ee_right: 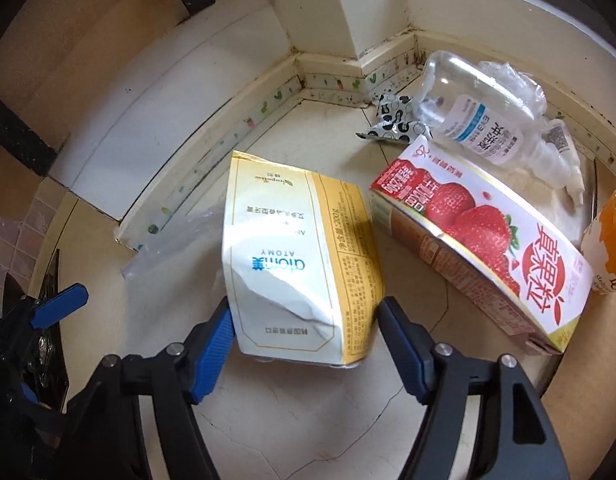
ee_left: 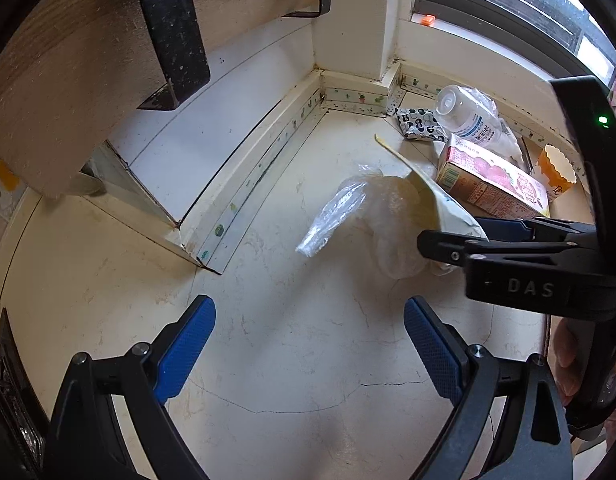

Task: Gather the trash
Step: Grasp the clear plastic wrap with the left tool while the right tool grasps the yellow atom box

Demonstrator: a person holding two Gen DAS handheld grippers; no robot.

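The step in hand looks like the first pick from a heap of rubbish on the floor (ee_right: 308,420), in a corner under a window.

The left gripper (ee_left: 310,344) hangs over bare floor with its jaws wide apart and nothing between them. Ahead of it and to its right lies a crumpled clear plastic bag (ee_left: 348,208), and past that the right gripper comes in from the side.

The right gripper (ee_right: 303,344) has its jaws spread on either side of the near end of a white and yellow box (ee_right: 291,264), which lies flat on the floor. The left pad (ee_right: 211,344) sits at the box's edge and the other is just beside the yellow side. I cannot tell whether either presses yet, and the box shows no lift. My guess is that the next move is to close squarely on the dented cardboard and raise it without crushing it.

Further right of this gripper lies a strawberry carton (ee_right: 480,248), closed, its contents unseen. Beyond it a clear plastic bottle (ee_right: 472,116) lies on its side and looks empty, with a black and white wrapper (ee_right: 396,122) to its left. At the far right edge stands an orange paper cup (ee_right: 610,248); its inside is hidden.

No bin or sack for the trash is in view.
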